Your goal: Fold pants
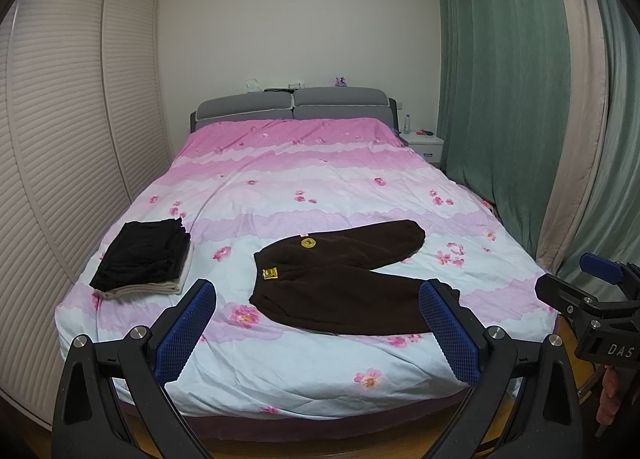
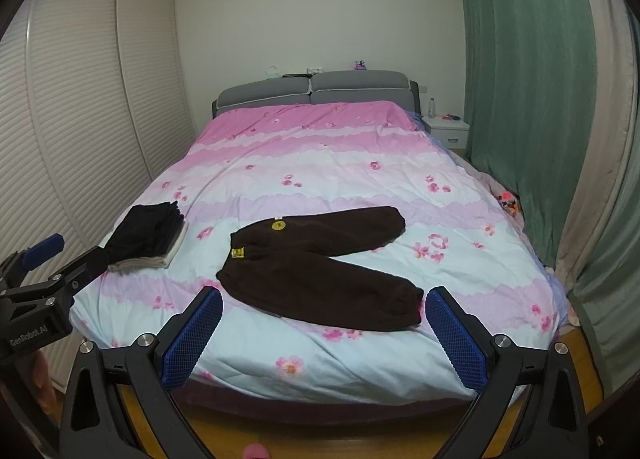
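Note:
Dark brown pants (image 1: 340,279) lie spread flat on the bed's flowered quilt (image 1: 304,187), waistband with yellow patches to the left, both legs splayed right. They also show in the right wrist view (image 2: 320,271). My left gripper (image 1: 318,329) is open and empty, held off the foot of the bed, short of the pants. My right gripper (image 2: 324,333) is open and empty, also off the bed's foot. The right gripper also shows at the right edge of the left wrist view (image 1: 576,279); the left gripper shows at the left edge of the right wrist view (image 2: 66,255).
A folded stack of black and beige clothes (image 1: 144,257) lies on the bed's left side. Louvred wardrobe doors (image 1: 60,139) stand left, green curtains (image 1: 500,79) right. A white nightstand (image 1: 426,145) with a bottle is beside the grey headboard (image 1: 292,105). Wooden floor lies below the bed's foot.

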{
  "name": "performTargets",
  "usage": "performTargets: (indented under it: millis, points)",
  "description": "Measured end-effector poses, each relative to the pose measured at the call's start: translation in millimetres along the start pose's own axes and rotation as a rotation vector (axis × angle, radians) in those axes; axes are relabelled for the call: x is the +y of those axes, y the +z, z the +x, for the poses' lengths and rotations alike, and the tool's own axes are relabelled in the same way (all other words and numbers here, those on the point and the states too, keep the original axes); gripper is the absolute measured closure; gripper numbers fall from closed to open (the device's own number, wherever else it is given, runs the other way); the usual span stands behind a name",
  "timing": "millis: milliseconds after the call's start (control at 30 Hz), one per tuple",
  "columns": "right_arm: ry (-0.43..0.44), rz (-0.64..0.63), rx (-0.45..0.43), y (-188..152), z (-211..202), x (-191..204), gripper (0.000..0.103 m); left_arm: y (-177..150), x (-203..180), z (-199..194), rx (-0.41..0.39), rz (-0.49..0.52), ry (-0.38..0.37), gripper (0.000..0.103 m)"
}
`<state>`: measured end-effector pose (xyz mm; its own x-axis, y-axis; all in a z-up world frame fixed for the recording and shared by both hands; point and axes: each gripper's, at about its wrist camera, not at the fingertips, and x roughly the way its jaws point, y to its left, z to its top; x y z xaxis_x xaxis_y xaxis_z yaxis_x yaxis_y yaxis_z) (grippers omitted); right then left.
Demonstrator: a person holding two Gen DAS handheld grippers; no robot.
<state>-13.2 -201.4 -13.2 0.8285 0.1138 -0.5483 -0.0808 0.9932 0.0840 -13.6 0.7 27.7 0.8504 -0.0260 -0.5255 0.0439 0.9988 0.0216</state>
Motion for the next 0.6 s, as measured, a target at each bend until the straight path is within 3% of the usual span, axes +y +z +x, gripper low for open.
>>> performTargets:
  millis: [433, 600]
  points:
    - [0.019, -0.027, 0.032, 4, 23, 4, 0.0, 2, 3, 22, 0.022, -0.006, 0.026, 0.0]
    - [0.014, -0.025, 0.054, 6, 44, 5, 0.0, -5, 14, 48, 0.063, -0.01, 0.068, 0.0]
